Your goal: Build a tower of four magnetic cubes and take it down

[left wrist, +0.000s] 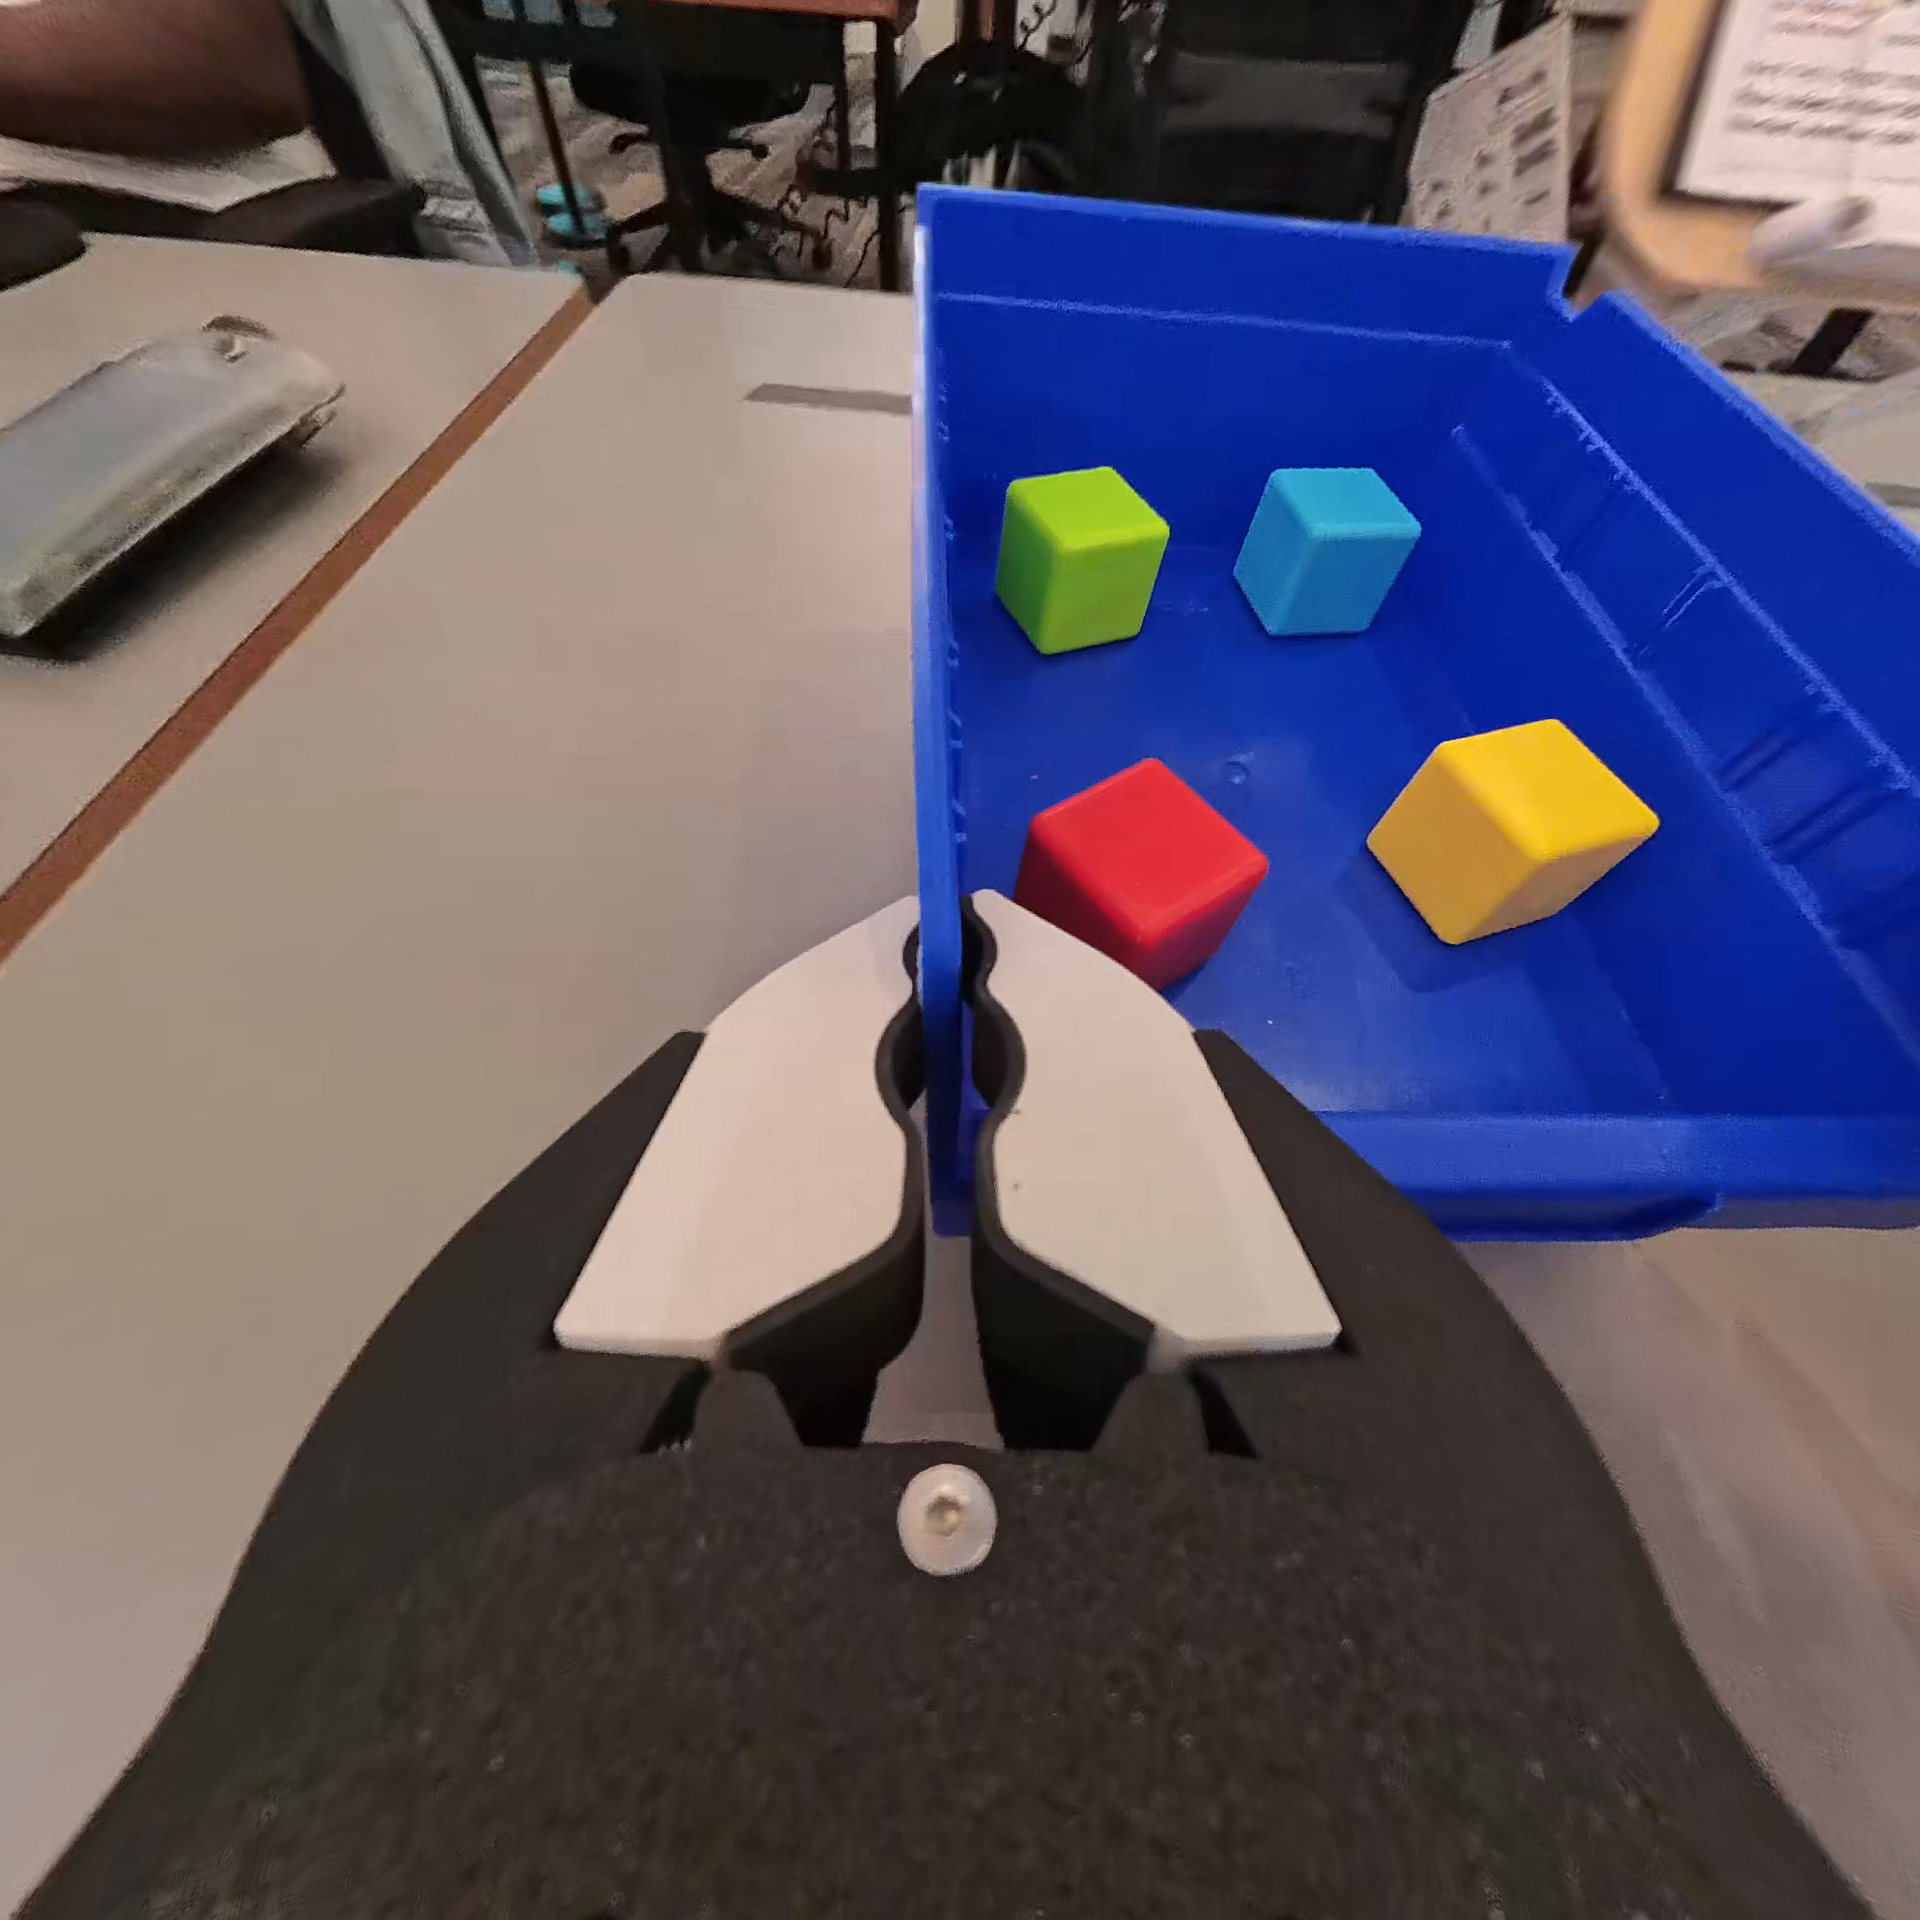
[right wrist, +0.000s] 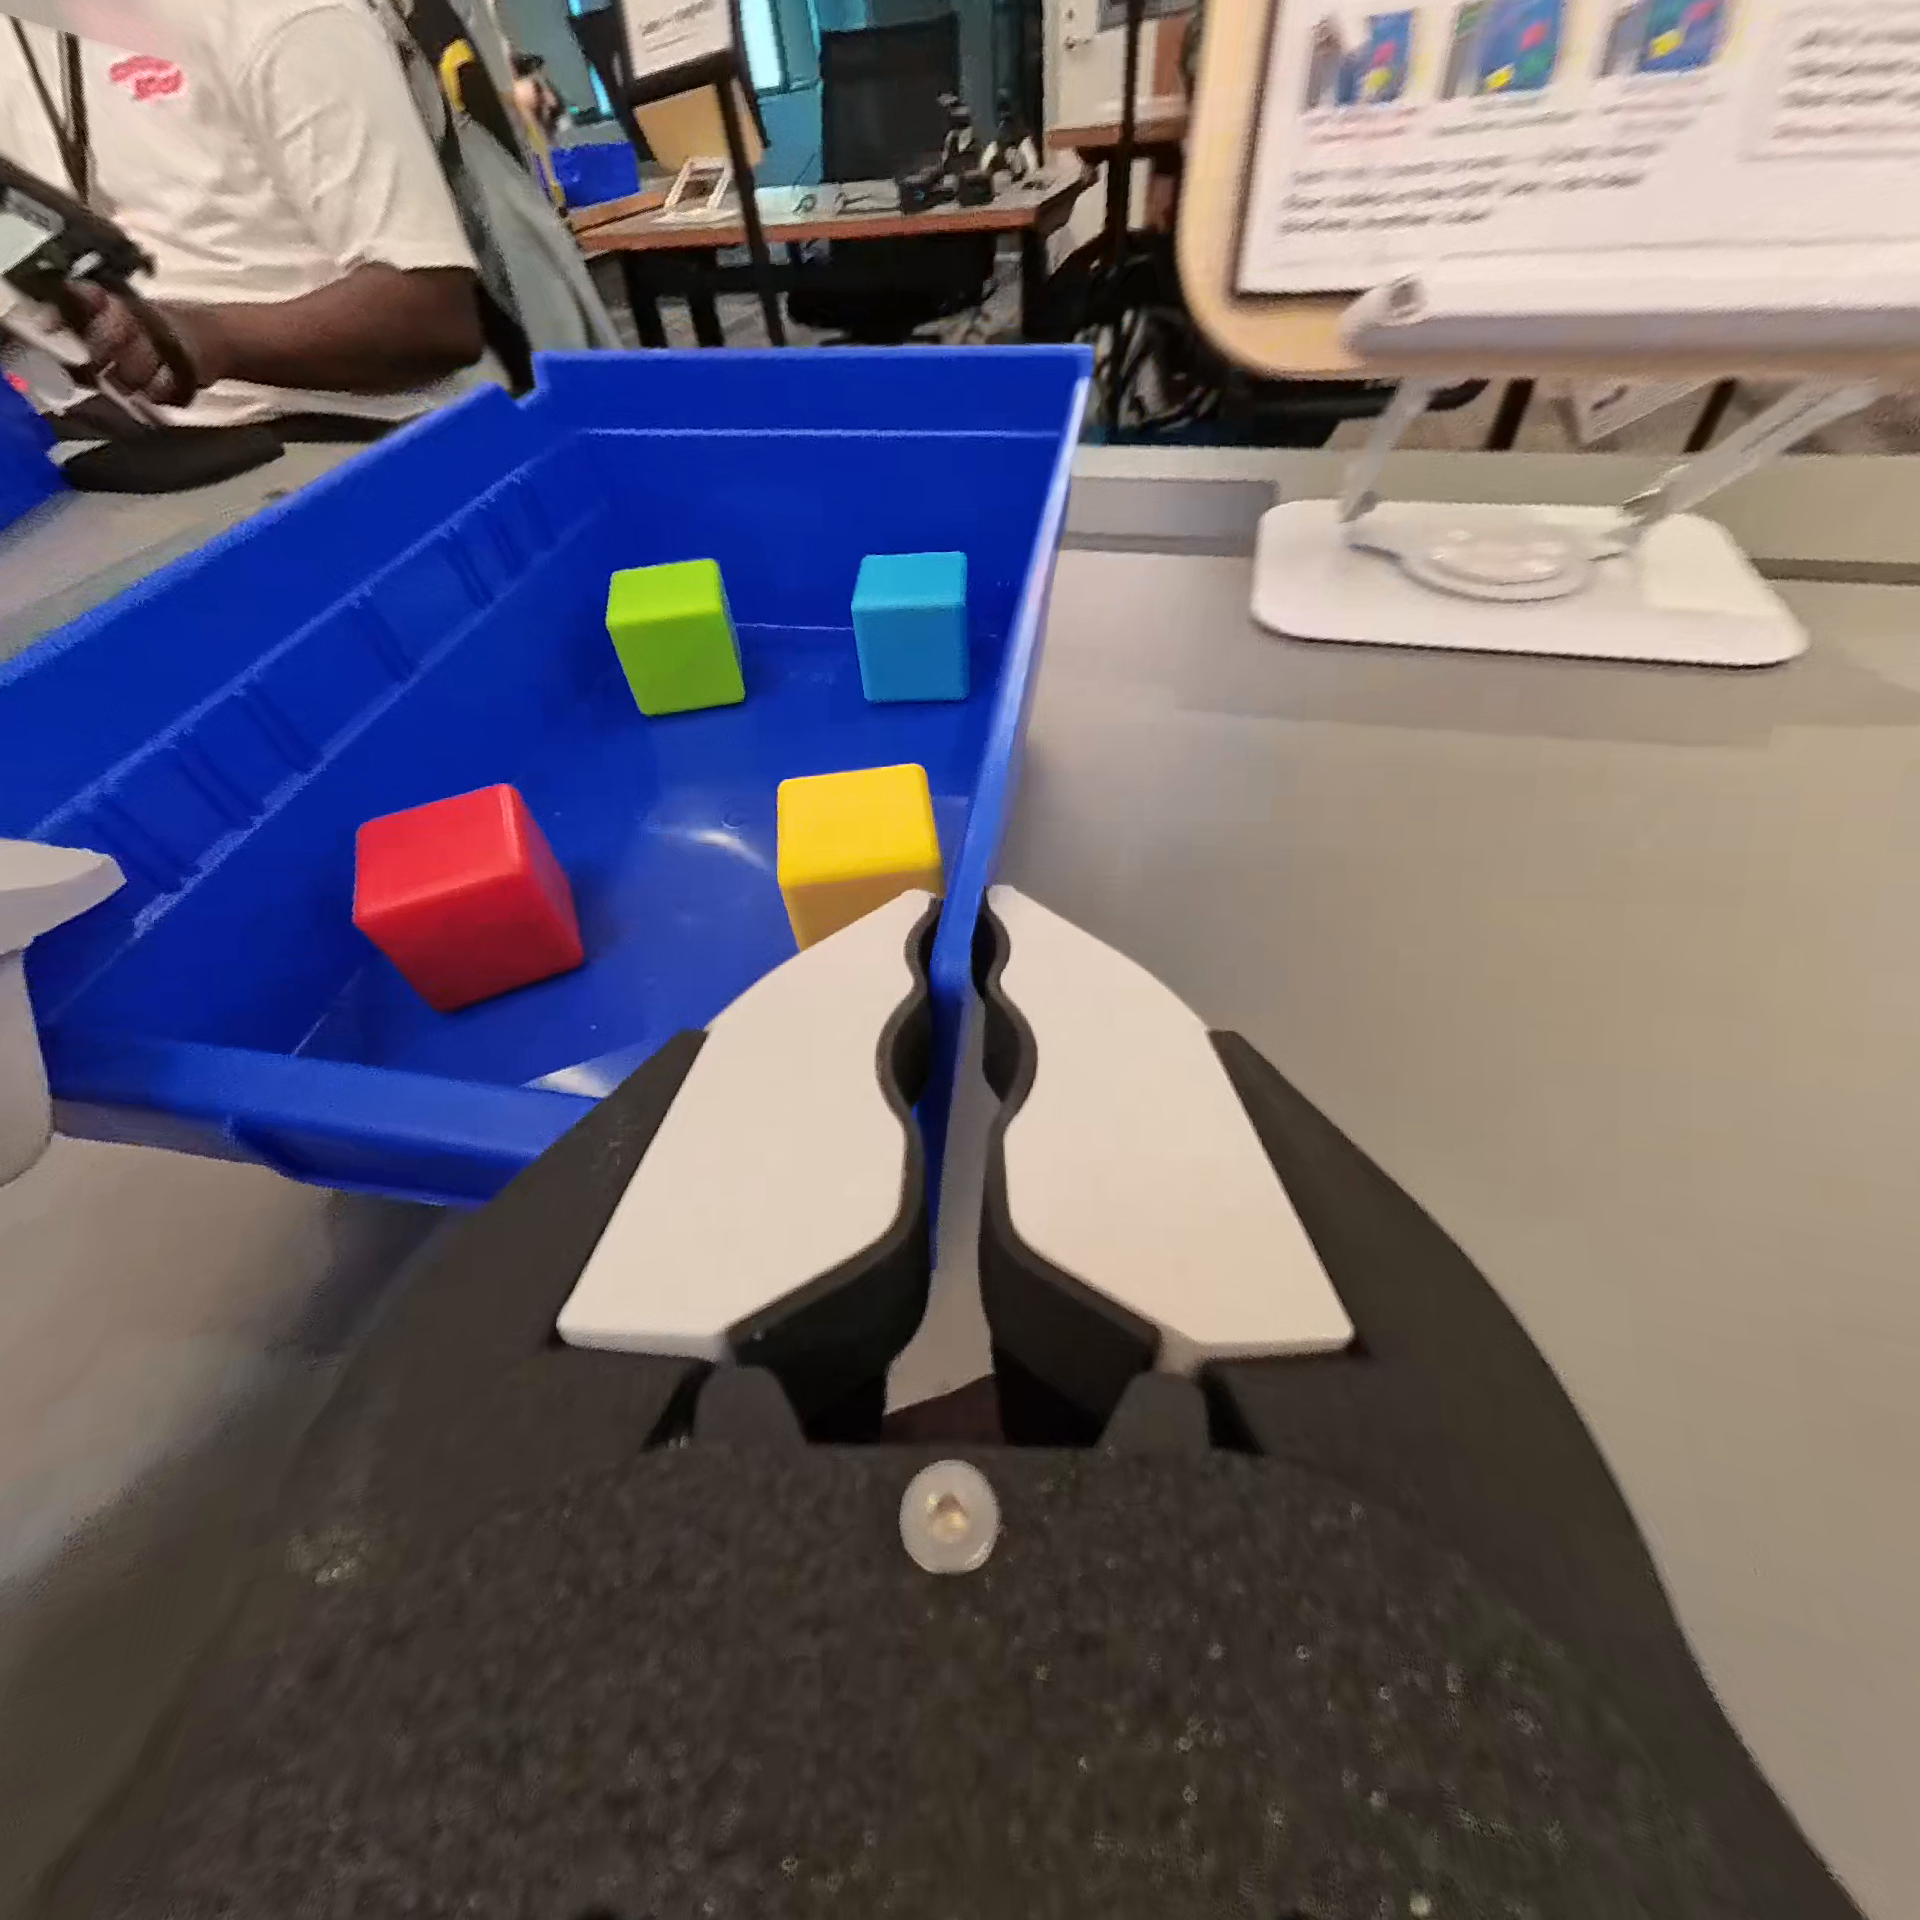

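Gripping the left side wall of the blue bin [left wrist: 1714, 540], the left gripper [left wrist: 943, 914] is pinching the thin plastic between its two grey fingers [left wrist: 790, 1122], one finger outside the bin and one inside. The bin is sitting on a grey table [left wrist: 520, 831], though it is looking tilted in both views and whether it is resting flat cannot be told.

Inside the bin, four cubes are lying apart from one another, none stacked. In the left wrist view the green cube [left wrist: 1081, 561] is sitting at the far left, the red cube [left wrist: 1143, 873] nearer, just beside the gripped wall. The light blue cube [left wrist: 1325, 551] is sitting at the far right, and the yellow cube [left wrist: 1512, 831] is lying near the right wall.

On the bin's right side wall, the right gripper [right wrist: 958, 909] is clamping in the same way, its fingers [right wrist: 1132, 1132] closing on the wall with the yellow cube just inside it.

Farther right on the table, a white stand [right wrist: 1517, 592] is holding up a board with printed sheets [right wrist: 1558, 145]. Across the table at the far left, a person in a white shirt [right wrist: 260, 177] is sitting.
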A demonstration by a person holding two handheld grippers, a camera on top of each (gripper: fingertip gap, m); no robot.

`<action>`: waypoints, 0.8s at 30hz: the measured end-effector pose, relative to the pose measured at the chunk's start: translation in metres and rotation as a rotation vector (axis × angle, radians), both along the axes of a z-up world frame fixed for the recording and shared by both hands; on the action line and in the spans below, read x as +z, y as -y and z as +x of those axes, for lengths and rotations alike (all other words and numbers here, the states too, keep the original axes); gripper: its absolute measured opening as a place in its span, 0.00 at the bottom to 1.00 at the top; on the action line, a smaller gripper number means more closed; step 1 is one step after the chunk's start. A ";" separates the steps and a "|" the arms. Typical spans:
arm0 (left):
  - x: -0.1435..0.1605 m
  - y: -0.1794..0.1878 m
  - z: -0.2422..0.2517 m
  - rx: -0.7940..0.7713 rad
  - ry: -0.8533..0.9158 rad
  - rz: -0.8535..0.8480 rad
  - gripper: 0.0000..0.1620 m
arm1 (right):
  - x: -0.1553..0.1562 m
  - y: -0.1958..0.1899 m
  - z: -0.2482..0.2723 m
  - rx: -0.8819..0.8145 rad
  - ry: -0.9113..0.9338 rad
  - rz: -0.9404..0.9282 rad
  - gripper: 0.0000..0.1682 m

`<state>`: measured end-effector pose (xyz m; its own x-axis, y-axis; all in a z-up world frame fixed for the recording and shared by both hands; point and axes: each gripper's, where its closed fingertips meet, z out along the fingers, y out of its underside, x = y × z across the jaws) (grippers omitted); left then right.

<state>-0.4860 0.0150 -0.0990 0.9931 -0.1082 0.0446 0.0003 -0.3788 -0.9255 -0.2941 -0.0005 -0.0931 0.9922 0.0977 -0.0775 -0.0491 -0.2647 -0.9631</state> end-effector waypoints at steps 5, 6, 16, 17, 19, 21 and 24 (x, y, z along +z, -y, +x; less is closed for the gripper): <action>-0.018 -0.007 -0.045 0.010 0.009 -0.043 0.01 | -0.015 -0.008 -0.045 0.035 0.006 -0.041 0.03; -0.019 -0.008 -0.050 0.003 0.002 -0.040 0.01 | -0.017 -0.008 -0.050 0.040 0.008 -0.041 0.03; -0.025 -0.015 -0.064 -0.028 0.076 -0.024 0.08 | -0.018 0.001 -0.065 0.204 -0.009 -0.062 0.15; -0.023 -0.014 -0.065 -0.008 0.088 -0.019 0.17 | -0.016 0.006 -0.064 0.238 -0.020 -0.064 0.19; -0.008 -0.008 -0.069 0.042 0.114 0.041 0.19 | -0.003 0.020 -0.052 0.292 -0.011 -0.034 0.20; 0.018 0.000 -0.072 0.093 0.109 0.137 0.20 | 0.016 0.038 -0.026 0.325 0.032 0.034 0.20; 0.052 0.014 -0.059 0.115 0.045 0.287 0.20 | 0.036 0.061 0.052 0.237 0.161 0.114 0.21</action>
<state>-0.5454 0.0009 -0.0470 0.9973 -0.0099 0.0725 0.0712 -0.0969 -0.9927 -0.2421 -0.0613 -0.0567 0.9393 0.3272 0.1034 0.1564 -0.1399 -0.9777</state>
